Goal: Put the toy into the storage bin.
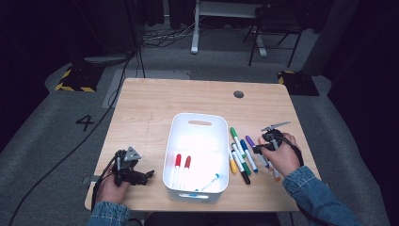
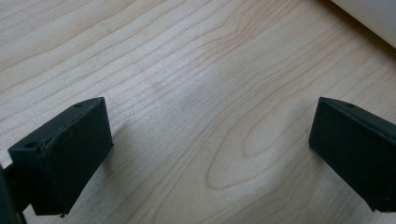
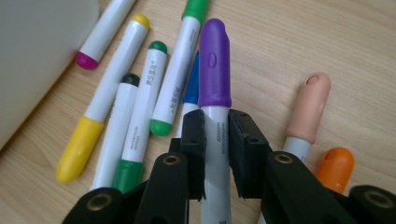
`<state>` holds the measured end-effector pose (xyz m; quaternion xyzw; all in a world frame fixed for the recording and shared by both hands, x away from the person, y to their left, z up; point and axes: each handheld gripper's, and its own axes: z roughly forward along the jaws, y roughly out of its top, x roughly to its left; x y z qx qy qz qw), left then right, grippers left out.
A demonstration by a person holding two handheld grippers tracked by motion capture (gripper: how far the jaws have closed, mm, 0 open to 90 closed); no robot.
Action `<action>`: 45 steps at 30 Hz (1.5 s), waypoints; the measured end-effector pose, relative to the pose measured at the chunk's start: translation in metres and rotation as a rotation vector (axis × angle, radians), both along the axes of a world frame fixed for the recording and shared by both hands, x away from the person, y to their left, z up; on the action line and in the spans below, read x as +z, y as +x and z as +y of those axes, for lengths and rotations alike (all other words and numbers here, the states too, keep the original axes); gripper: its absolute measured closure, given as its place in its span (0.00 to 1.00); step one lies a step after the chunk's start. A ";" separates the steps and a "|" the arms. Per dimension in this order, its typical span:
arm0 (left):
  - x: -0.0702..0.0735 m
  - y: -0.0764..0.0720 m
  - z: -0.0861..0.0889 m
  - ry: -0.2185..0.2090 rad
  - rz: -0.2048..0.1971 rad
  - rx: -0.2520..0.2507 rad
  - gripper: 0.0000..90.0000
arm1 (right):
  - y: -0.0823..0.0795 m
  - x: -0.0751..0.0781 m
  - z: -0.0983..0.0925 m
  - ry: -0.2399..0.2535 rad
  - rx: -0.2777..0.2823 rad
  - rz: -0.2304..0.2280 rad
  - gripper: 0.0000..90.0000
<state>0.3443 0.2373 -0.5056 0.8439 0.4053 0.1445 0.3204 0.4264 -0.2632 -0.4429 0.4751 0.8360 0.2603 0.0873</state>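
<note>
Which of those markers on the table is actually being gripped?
The purple-capped marker: the right gripper pinches its white barrel, while the others lie loose.

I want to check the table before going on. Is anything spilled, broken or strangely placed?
Nothing stands out. The markers lie loose beside the white bin, all capped, and a few already lie inside it. The right gripper is shut on the purple marker. No spill or damage shows on the table.

Above our wooden table (image 1: 155, 101), a black metal chair (image 1: 275, 28) stands at upper right; yellow-black hazard blocks (image 1: 75, 80) upper left.
</note>
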 end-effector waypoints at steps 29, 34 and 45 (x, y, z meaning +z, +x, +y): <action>0.000 -0.002 0.000 0.000 0.007 0.004 0.00 | -0.024 0.080 0.021 0.141 0.149 -0.145 0.86; 0.000 -0.002 0.000 0.000 0.008 0.005 0.00 | -0.031 0.092 0.031 0.158 0.194 -0.155 0.86; 0.000 -0.003 -0.002 -0.006 0.011 0.021 0.00 | -0.036 0.114 0.067 0.187 0.299 -0.181 0.86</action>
